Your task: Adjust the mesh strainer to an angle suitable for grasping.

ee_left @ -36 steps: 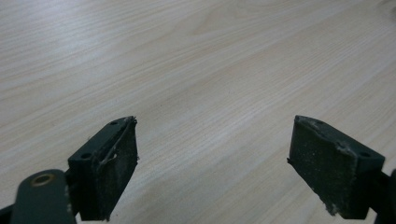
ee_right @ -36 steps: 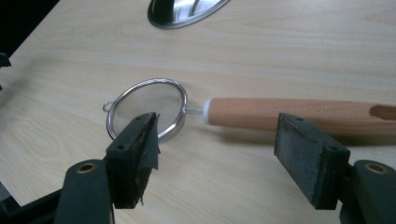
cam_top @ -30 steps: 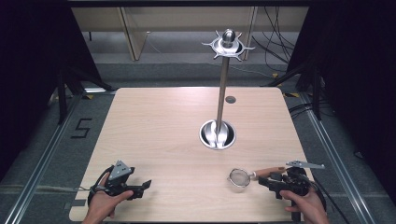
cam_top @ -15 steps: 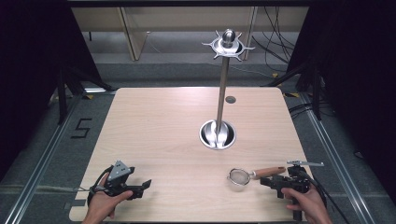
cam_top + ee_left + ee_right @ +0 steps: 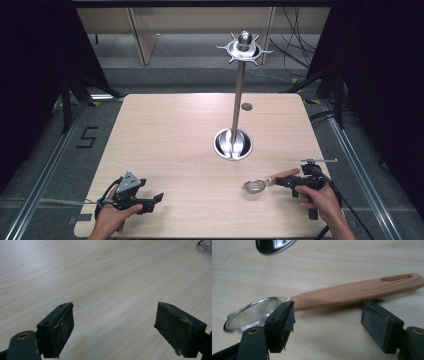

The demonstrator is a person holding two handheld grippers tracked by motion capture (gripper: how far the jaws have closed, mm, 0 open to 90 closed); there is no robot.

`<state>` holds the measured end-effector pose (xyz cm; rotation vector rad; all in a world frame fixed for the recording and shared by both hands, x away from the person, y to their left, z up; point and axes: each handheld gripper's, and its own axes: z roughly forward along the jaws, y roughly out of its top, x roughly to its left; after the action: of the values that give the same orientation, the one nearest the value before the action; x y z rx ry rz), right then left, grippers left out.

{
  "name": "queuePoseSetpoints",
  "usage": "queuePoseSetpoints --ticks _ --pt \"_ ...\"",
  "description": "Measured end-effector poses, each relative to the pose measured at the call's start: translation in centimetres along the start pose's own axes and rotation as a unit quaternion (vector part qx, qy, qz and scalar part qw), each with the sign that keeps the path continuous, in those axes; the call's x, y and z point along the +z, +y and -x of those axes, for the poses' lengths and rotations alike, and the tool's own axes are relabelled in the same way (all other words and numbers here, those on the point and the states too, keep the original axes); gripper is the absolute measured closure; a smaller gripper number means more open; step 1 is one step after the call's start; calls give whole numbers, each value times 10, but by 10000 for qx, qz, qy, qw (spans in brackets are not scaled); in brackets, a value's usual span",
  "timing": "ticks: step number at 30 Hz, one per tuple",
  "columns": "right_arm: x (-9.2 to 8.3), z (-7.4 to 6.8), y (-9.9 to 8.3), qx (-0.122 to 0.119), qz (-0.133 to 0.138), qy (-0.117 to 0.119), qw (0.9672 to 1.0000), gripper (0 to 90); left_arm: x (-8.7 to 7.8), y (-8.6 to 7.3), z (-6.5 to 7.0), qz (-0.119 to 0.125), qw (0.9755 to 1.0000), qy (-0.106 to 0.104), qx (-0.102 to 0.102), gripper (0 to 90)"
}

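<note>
Right gripper [image 5: 327,322] standing wide open, jaws just having been opening, gripping nothing; strainer [image 5: 332,296] lying on table [image 5: 165,145] just beyond the pads, wooden handle running across the gap, mesh bowl sitting by one jaw. In high view, right gripper [image 5: 284,181] resting at near right edge, strainer [image 5: 265,182] touching table just beside it, handle pointing toward the hand. Left gripper [image 5: 115,330] also gaping wide, holding nothing, bare wood between jaws; sitting at near left corner [image 5: 155,199], well apart from strainer. Stand [image 5: 235,142] rising upright behind strainer, mid-table.
</note>
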<state>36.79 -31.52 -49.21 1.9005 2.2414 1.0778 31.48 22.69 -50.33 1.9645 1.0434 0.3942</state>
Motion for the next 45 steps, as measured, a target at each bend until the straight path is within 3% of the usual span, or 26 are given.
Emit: queuePoseSetpoints --ticks 3,4,7,9,10,11,12,14,15,18,21,24,25,27,29,30,31,33,34,35,37,38,40,42,43,45 --pt "5 -5 8 142 -43 -150 9998 270 1 0 -2 22 9999 0 119 148" --pt "10 -8 13 271 -89 -116 9995 270 1 0 -1 26 10000 -24 23 148" --pt "15 -11 20 200 -53 -274 9994 264 1 1 -1 18 10000 -21 71 149" --pt "20 -17 29 453 -155 -189 9987 257 2 1 -1 50 10000 -50 66 148" --pt "23 -15 32 185 -30 -312 9993 256 2 1 -1 43 10000 -52 71 148" --pt "27 -22 33 571 30 -230 9981 260 1 1 -1 24 9999 -53 89 148" --pt "26 -19 38 111 -76 -417 9990 259 2 1 -1 37 9999 -38 111 148" --pt "28 -22 40 137 -103 -432 9989 259 2 1 0 49 10000 -56 50 148" --pt "34 -24 43 -64 -79 -473 9988 259 2 1 -1 28 10000 -66 59 148" --pt "43 -29 46 -104 -155 -416 9990 260 2 0 0 24 10000 -34 22 148" --pt "46 -31 50 -363 -175 -590 9974 281 1 1 -1 36 9999 -70 106 148" --pt "47 -33 50 -304 -258 -552 9977 293 1 1 -1 80 9999 -87 80 148" --pt "46 -35 49 -297 -276 -542 9977 347 1 1 -1 80 9999 -89 74 149" --pt "47 -29 49 -624 -133 -520 9966 391 0 1 0 42 9999 -71 77 149" --pt "45 -27 48 -724 -161 -576 9956 412 0 1 -1 41 9999 -100 121 149" --pt "47 -25 47 -703 69 -533 9961 432 0 1 -1 46 9999 -98 117 149" --pt "47 -25 47 -703 69 -533 9961 432 0 1 -1 46 9999 -98 117 149" --pt "43 -24 46 -710 -119 -539 9960 464 0 1 0 78 9999 -99 76 149" --pt "42 -22 46 -1034 -117 -641 9925 486 1 1 0 97 9998 -128 78 149" --pt "41 -21 45 -1125 -143 -599 9917 500 1 2 -1 63 9998 -108 128 149" --pt "40 -24 44 -976 -209 -639 9930 514 1 1 0 75 9999 -114 90 149" --pt "37 -22 46 -1179 -368 -666 9901 532 1 1 0 60 9998 -121 118 149" --pt "35 -22 44 -1303 -399 -735 9879 573 1 2 0 65 9998 -140 126 149" --pt "31 -24 43 -1161 -520 -702 9894 598 1 2 0 89 9998 -150 97 149" --pt "32 -22 43 -1301 -434 -731 9878 598 1 2 1 149 9997 -161 50 149" --pt "31 -20 43 -1282 -469 -756 9877 584 1 2 1 159 9997 -176 66 149"
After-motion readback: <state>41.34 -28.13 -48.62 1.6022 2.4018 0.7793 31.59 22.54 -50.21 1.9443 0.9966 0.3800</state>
